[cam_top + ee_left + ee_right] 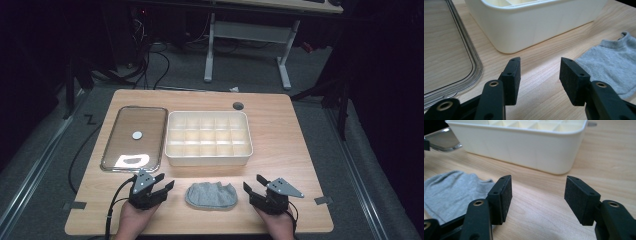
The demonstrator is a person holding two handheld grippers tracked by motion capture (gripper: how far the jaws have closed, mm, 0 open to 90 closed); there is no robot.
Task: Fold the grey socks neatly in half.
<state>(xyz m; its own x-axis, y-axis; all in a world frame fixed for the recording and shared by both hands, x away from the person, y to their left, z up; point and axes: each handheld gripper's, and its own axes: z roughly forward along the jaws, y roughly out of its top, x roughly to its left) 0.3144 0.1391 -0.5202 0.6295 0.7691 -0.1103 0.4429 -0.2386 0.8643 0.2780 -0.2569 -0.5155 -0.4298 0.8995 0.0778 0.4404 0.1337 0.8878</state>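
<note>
Grey knitted sock (211, 195), crumpled flat, lies on the pale wood worktop (280, 135) near its front edge, between both tools and just in front of the cream plastic divided box (208, 138). Left hand-held gripper (159, 186): jaws apart, empty, beside the sock's left end. Right hand-held gripper (254, 185): jaws apart, empty, beside its right end. Clear plastic lid (134, 138) lies left of the box. Risk, as I judge it: limp fabric may slip or bunch if pinched by one layer; uneven pulls from both sides could drag it off the edge

Wooden table (280, 130), clear lid (134, 137), divided white box (208, 137), grey sock (212, 195)
</note>
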